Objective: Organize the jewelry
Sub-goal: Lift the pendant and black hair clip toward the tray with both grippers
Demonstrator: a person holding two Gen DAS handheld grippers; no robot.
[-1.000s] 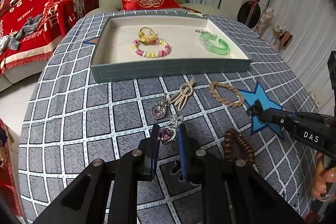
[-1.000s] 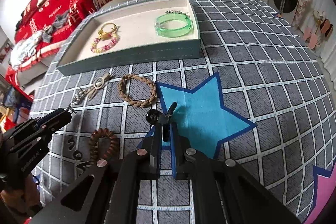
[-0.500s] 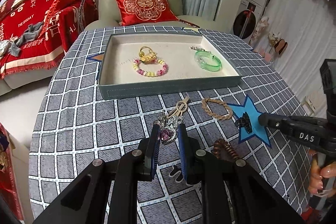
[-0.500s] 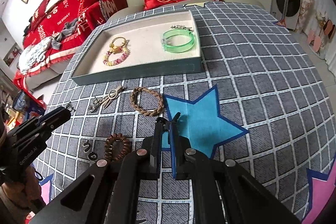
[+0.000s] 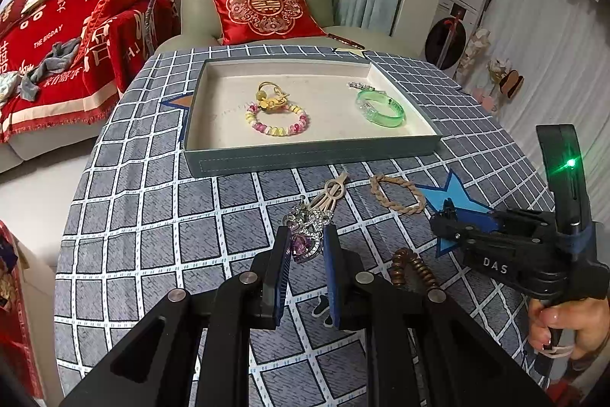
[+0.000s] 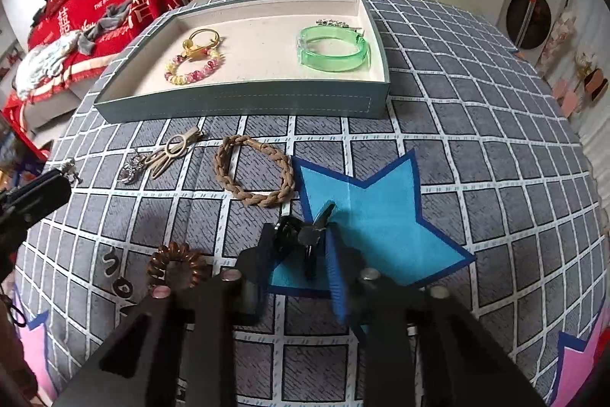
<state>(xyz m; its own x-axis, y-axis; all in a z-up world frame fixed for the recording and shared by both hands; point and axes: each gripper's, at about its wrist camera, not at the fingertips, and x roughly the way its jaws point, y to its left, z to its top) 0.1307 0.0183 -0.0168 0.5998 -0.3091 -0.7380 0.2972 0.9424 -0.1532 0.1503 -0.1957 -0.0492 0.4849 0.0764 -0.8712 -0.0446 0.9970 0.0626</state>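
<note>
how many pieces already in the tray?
4: gold ring charm and beaded bracelet touching at the tray left-centre, green bangle at right, small silver clip behind it. A thin chain may lie unseen.

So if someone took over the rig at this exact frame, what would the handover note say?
Left gripper: shut on the purple heart pendant, held above the cloth.
Right gripper: shut on the black hair claw, over the blue star.
In the tray: beaded bracelet, gold ring piece, green bangle, small silver clip.
On the cloth, not yet in the tray: beige hair clip, second pendant, braided bracelet, brown coil tie.
Next, probably: drop both held pieces in the tray.
</note>
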